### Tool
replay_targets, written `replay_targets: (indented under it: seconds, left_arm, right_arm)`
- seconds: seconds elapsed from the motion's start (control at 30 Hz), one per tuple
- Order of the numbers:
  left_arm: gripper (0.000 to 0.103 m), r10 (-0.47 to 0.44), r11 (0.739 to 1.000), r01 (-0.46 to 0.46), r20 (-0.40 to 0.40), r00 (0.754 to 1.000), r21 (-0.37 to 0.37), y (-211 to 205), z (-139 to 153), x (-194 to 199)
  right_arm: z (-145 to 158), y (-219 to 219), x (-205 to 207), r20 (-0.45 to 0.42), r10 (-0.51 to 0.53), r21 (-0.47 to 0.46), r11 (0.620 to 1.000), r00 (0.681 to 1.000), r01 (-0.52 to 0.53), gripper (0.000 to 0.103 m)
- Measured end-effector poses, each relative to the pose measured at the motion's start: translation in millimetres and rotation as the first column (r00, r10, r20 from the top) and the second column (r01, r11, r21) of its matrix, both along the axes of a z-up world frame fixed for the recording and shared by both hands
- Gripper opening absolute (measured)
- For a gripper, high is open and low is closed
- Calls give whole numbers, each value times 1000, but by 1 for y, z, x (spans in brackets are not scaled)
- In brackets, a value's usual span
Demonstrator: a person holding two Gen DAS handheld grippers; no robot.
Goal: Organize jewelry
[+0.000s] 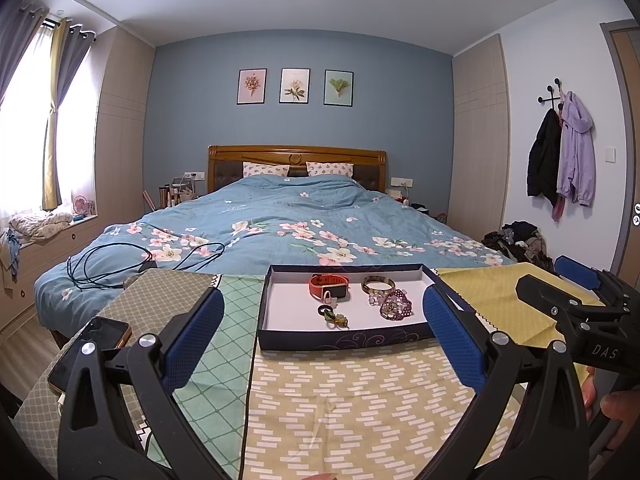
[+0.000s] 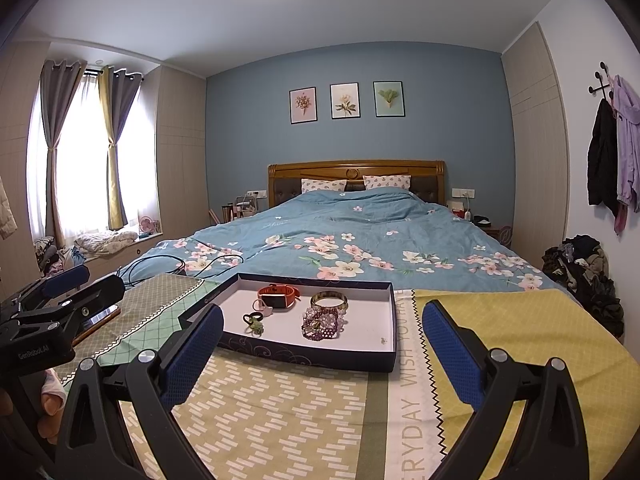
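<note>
Shallow navy tray [image 2: 387, 322], white inside, on patchwork cloth [image 2: 280, 408] printed "EVERYDAY"; orange-strapped watch [image 2: 279, 295], banded bangle [image 2: 329, 300], purple beads [image 2: 320, 326], perhaps hair ties [image 2: 253, 321]. Left gripper [image 1: 324, 340], right gripper [image 2: 322, 354]: textured blue pads apart, empty.

1. The left gripper [image 1: 322, 334] was held level, its blue-padded fingers [image 1: 196, 340] spread wide with nothing between them.
2. The right gripper [image 2: 320, 344] was likewise spread wide and held nothing, close beside the left.
</note>
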State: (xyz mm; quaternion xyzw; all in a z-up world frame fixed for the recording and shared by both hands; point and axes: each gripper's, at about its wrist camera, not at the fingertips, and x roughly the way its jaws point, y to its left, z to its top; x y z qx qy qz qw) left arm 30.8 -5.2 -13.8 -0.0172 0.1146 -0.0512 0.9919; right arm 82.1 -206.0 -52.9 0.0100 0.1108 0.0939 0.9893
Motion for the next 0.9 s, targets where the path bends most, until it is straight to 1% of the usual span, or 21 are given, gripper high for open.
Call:
replay_targets:
  seconds: [0.9]
  left_arm:
    - [98,4,1000,-4,8,1000,3,-1,-2,1]
  right_arm:
    - [-2,4,3,-13,1,-1,1000,1000,-1,96]
